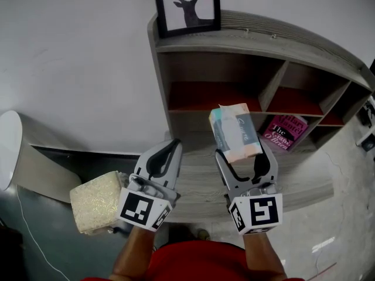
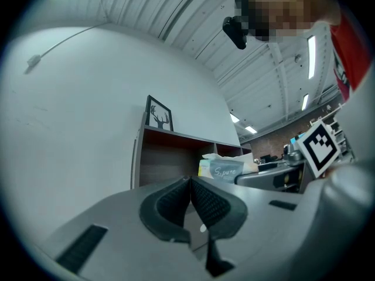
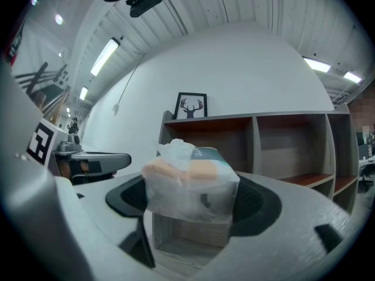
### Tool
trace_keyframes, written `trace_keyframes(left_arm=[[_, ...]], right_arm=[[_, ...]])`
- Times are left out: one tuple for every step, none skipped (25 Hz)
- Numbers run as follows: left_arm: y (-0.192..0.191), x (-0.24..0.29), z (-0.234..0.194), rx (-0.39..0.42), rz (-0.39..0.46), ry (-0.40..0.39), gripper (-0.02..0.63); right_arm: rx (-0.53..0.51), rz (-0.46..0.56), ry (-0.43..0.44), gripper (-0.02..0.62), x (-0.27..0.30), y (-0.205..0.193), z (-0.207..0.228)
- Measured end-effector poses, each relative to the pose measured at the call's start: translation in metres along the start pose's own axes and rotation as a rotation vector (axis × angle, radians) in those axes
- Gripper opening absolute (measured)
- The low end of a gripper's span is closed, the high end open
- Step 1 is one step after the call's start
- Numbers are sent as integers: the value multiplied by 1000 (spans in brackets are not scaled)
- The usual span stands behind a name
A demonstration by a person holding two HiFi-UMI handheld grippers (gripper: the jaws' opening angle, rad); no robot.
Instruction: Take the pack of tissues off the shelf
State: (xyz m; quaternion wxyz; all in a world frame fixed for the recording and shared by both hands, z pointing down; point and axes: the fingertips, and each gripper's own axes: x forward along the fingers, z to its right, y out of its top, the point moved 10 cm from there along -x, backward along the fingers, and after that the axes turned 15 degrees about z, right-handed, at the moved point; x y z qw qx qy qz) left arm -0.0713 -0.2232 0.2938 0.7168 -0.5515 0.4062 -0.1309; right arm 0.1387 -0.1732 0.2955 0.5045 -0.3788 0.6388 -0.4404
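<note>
The pack of tissues (image 1: pixel 235 132), teal and peach in clear wrap, is held up in front of the wooden shelf unit (image 1: pixel 252 45), clear of its compartments. My right gripper (image 1: pixel 245 154) is shut on the pack (image 3: pixel 190 183), its pads pressing both sides. The left gripper (image 1: pixel 169 150) hangs beside it to the left, shut with nothing in it; its pads (image 2: pixel 176 206) meet. From the left gripper view the pack (image 2: pixel 225 168) shows to the right.
A framed deer picture (image 1: pixel 187 4) stands on top of the shelf. A pink book (image 1: pixel 285 132) lies in a lower right compartment. A pale sponge-like block (image 1: pixel 96 201) sits at the lower left beside a white rounded object (image 1: pixel 9 148).
</note>
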Motion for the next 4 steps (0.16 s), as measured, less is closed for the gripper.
trace_keyframes(left_arm=[[0,0,0,1,0,0,9],[0,1,0,1,-1,0,9],[0,1,0,2,-1,0,9],[0,1,0,2,-1,0,9]], right_arm=[[1,-1,0,399,0,-1,0],[1,-2,0,399,1,-1,0],[1,-3,0,399,1,-2,1],[2,-4,-1,399,1,-2,1]])
